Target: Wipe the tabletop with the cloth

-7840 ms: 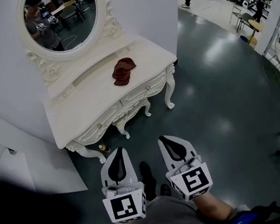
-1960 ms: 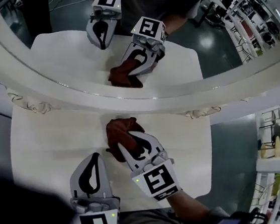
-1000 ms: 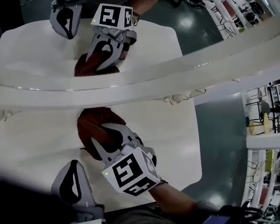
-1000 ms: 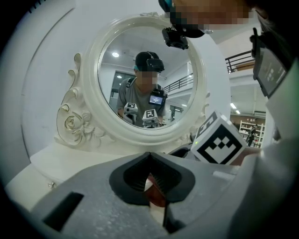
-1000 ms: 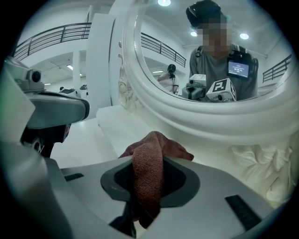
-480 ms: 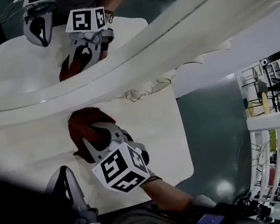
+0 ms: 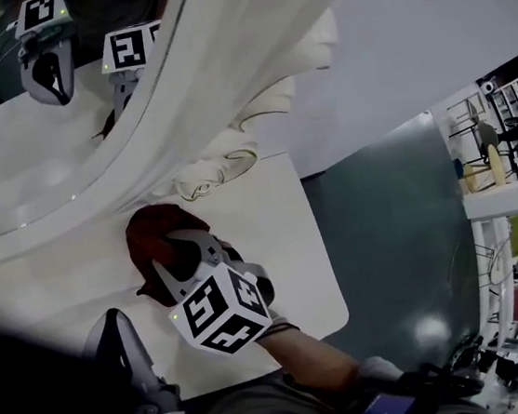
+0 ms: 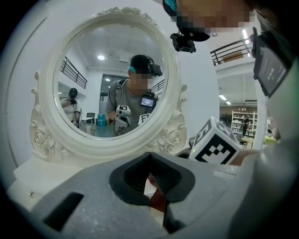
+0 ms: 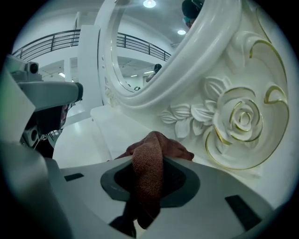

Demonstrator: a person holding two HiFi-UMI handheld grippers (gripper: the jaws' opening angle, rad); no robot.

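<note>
A dark red cloth (image 7: 150,232) lies bunched on the white tabletop (image 7: 277,237), close to the foot of the mirror frame (image 7: 212,165). My right gripper (image 7: 174,251) is shut on it. In the right gripper view a fold of the cloth (image 9: 150,154) stands pinched between the jaws of the right gripper (image 9: 149,164), right by the carved rose (image 9: 239,117). My left gripper (image 7: 115,316) hovers near the table's front edge with its tips together and nothing in them. In the left gripper view the left gripper (image 8: 149,156) faces the round mirror (image 8: 112,79).
The oval mirror (image 7: 17,147) with its thick carved frame rises just behind the cloth. The table's right edge (image 7: 330,268) drops to a dark glossy floor (image 7: 402,231). Shelving (image 7: 512,208) stands far right. The right gripper's marker cube (image 8: 216,144) is close beside the left gripper.
At first the cloth lay alone on the table, with both grippers away from it; now the right gripper grips it. Over the last second the head view tilted, and the grippers barely shifted.
</note>
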